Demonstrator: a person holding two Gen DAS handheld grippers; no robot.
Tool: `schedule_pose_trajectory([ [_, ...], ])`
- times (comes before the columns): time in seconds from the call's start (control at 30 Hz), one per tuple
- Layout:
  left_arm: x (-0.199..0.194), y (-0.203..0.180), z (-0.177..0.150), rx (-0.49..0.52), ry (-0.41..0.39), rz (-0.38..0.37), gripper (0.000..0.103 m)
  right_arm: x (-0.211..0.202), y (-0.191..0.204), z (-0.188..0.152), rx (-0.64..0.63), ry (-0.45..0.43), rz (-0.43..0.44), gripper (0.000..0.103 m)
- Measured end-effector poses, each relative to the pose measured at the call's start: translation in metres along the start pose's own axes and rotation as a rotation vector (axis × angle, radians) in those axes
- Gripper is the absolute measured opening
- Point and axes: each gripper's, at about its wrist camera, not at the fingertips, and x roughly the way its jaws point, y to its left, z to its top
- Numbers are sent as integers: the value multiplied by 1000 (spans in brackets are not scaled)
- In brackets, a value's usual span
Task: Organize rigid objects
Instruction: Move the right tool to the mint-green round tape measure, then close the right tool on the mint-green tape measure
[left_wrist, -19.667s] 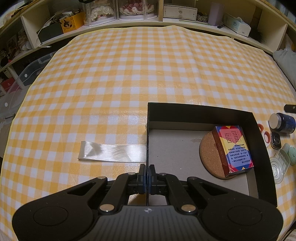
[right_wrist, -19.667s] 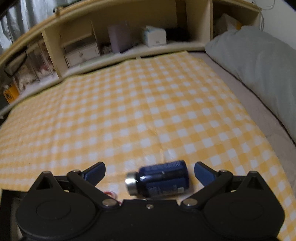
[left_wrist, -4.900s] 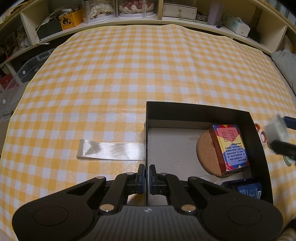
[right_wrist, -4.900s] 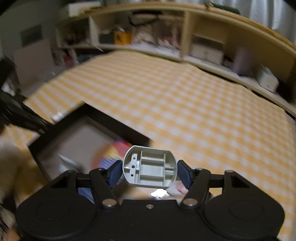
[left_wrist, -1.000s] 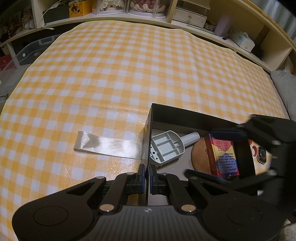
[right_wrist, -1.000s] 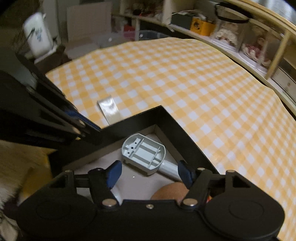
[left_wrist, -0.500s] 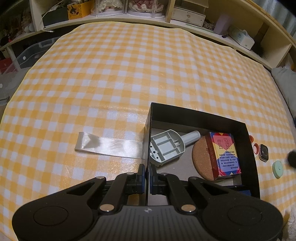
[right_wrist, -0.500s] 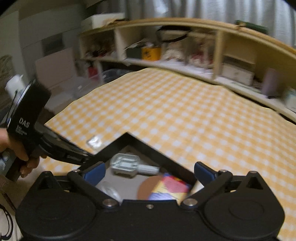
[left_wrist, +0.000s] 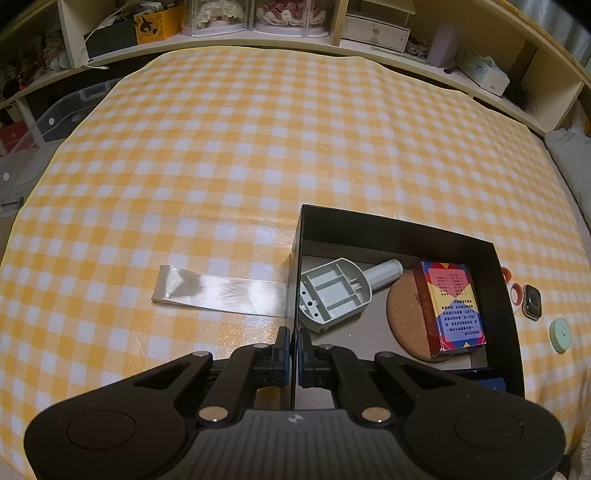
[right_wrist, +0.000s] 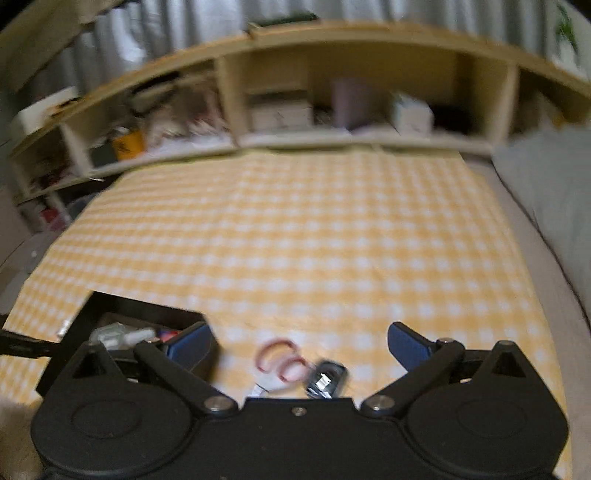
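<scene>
My left gripper (left_wrist: 294, 345) is shut on the left wall of the black box (left_wrist: 399, 229), near its front corner. Inside the box lie a grey plastic scoop-shaped piece (left_wrist: 332, 291), a cork coaster (left_wrist: 404, 314) and a colourful card pack (left_wrist: 452, 306) leaning on it; a dark blue can (left_wrist: 493, 382) peeks out at the front right corner. My right gripper (right_wrist: 299, 339) stands wide open above the checked cloth, right of the box (right_wrist: 110, 304). Red-handled scissors (right_wrist: 280, 360) and a small watch (right_wrist: 327, 378) lie just below its fingers, untouched.
A strip of clear tape (left_wrist: 218, 291) runs from the box's left wall over the yellow checked cloth (left_wrist: 258, 147). A round mint-green disc (left_wrist: 560, 334) lies right of the watch (left_wrist: 532, 301). Shelves (left_wrist: 332, 33) line the far edge; a grey pillow (right_wrist: 546, 192) sits at the right.
My right gripper has opened wide, left the grey piece lying in the box and swung right to hang over the scissors and watch. The left gripper has kept its hold.
</scene>
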Motion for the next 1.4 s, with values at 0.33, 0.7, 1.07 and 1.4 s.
schedule_pose_trajectory([
  [0.33, 0, -5, -2, 50, -10, 31, 2, 67, -44, -30, 151, 334, -218, 75],
  [0.7, -1, 1, 0, 7, 7, -7, 3, 98, -44, -43, 90, 429, -270, 57],
  [1.07, -1, 1, 0, 13, 5, 2, 3, 112, -37, -50, 51, 425, -250, 50],
  [1.4, -1, -3, 0, 24, 3, 10, 2, 99, -27, -33, 53, 370, -181, 50],
])
